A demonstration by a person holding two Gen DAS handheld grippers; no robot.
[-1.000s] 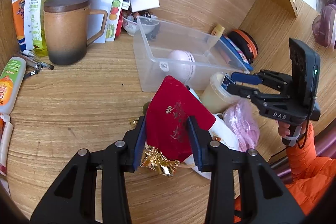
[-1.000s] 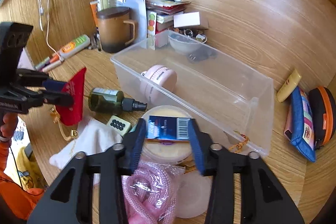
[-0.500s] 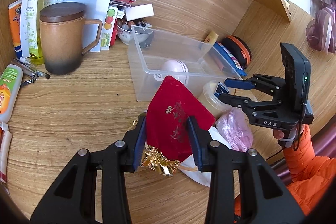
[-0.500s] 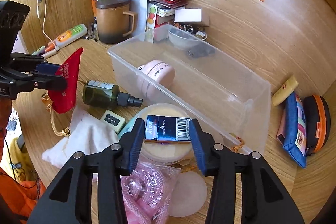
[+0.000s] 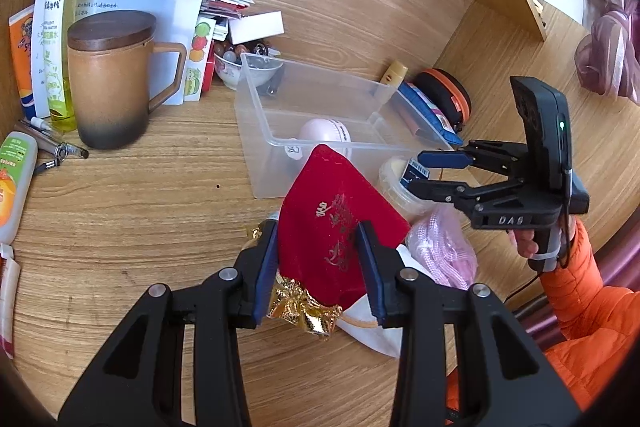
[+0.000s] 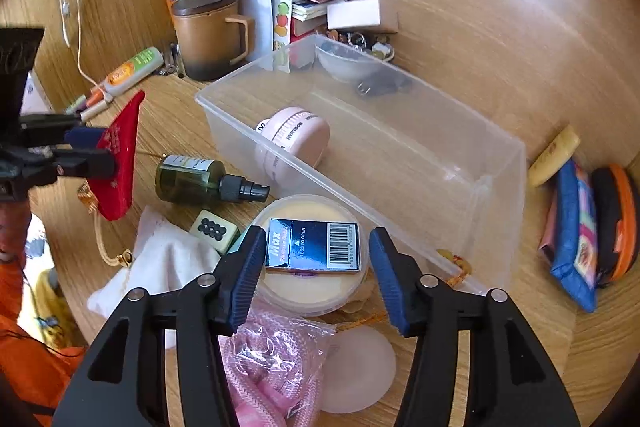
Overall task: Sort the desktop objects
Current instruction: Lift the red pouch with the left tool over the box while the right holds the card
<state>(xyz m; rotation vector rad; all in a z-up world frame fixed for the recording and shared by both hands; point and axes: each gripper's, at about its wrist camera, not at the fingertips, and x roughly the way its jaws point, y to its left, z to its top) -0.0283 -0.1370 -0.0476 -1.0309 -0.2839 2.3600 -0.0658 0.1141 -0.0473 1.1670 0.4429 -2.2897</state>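
Right gripper lets go of the box

The right gripper (image 6: 318,267) now stands with its jaws spread wider than a second ago, and the small blue box (image 6: 316,246) lies freed on the round cream tub (image 6: 308,287).

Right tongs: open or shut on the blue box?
Open. The right tongs straddle the blue box lying on the round tub, with a visible gap at the right pad.

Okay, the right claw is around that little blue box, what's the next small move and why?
Probably close the right claw on the blue box. Its fingers stand open on either side of the box, which lies flat on the round tub's lid, with a gap at the right finger. The clear bin sits just behind.
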